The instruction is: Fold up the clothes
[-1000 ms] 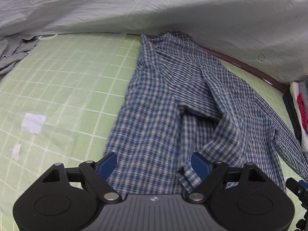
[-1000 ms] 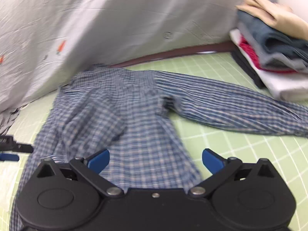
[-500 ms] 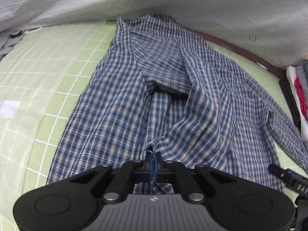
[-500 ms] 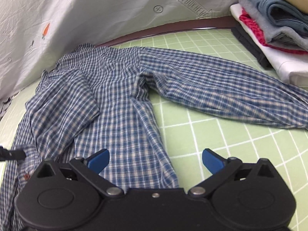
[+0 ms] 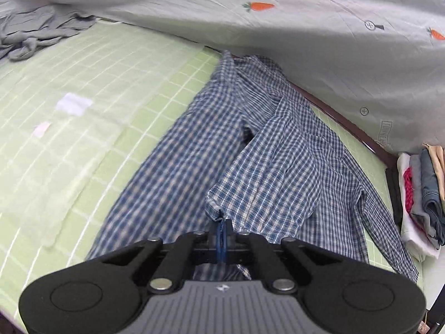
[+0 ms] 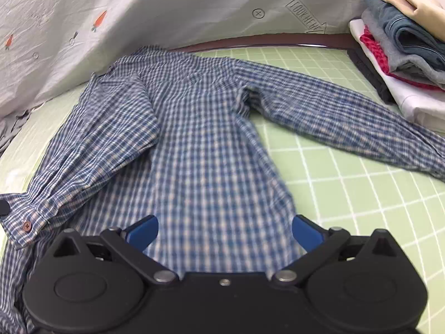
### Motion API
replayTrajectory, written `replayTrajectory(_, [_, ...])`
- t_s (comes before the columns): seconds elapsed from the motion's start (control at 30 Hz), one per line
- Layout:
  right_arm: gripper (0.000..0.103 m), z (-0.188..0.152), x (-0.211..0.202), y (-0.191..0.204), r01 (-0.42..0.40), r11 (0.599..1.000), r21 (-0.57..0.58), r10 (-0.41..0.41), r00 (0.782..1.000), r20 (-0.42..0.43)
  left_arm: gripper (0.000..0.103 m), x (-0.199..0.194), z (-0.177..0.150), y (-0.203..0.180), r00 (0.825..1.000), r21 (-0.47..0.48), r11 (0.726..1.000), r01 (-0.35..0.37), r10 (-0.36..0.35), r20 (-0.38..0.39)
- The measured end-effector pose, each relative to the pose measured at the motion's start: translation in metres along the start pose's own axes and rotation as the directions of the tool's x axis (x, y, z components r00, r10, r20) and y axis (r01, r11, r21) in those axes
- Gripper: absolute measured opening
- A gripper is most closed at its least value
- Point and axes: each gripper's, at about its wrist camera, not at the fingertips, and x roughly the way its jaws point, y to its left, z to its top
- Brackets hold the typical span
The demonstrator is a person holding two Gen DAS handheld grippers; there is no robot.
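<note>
A blue-and-white checked shirt (image 5: 278, 167) lies spread on the green grid mat (image 5: 97, 111), collar toward the back. My left gripper (image 5: 221, 231) is shut on the cuff end of one sleeve, which is lifted and drawn across the shirt body. In the right wrist view the same shirt (image 6: 205, 150) fills the middle, one sleeve folded over at the left with a brown button (image 6: 27, 225) on its cuff, the other sleeve stretched out to the right. My right gripper (image 6: 224, 232) stands open just above the shirt's lower part, nothing pinched between its blue pads.
A stack of folded clothes (image 6: 400, 53) sits at the mat's right edge. A grey sheet with carrot prints (image 5: 278, 14) rises behind the mat. A crumpled grey garment (image 5: 36, 33) lies at the far left. Small white patches (image 5: 73, 104) mark the mat.
My left gripper closed on the sleeve cuff and has pulled it sideways across the shirt. The right gripper stayed open and dropped slightly closer over the shirt body.
</note>
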Motion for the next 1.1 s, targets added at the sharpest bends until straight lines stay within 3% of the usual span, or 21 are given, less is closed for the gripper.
replayTrajectory(0.3, [0.103,-0.039,-0.018,0.039,0.001,0.998,-0.061,-0.004,0.999,-0.050,0.001,-0.032,-0.031,0.034,1.000,0.001,1.000,0.027,-0.027,-0.002])
replayTrajectory(0.53, [0.103,-0.061,-0.015,0.051,0.030,0.996,-0.080,-0.036,0.996,-0.081,0.002,-0.019,-0.056,0.060,0.993,-0.040,0.999,0.007,-0.012,-0.115])
replayTrajectory(0.8, [0.103,-0.070,-0.021,0.047,0.058,0.997,-0.048,-0.062,0.994,-0.086,0.002,0.005,-0.071,0.068,0.974,-0.015,0.999,-0.038,0.034,-0.223])
replayTrajectory(1.03, [0.103,-0.071,-0.027,0.039,0.065,0.998,-0.014,-0.066,0.995,-0.075,0.003,0.004,-0.073,0.063,0.972,0.006,0.998,-0.064,0.064,-0.228])
replayTrajectory(1.1, [0.103,-0.069,-0.028,0.037,0.063,0.998,-0.006,-0.063,0.996,-0.067,0.014,0.002,-0.071,0.058,0.970,0.024,0.997,-0.080,0.083,-0.228])
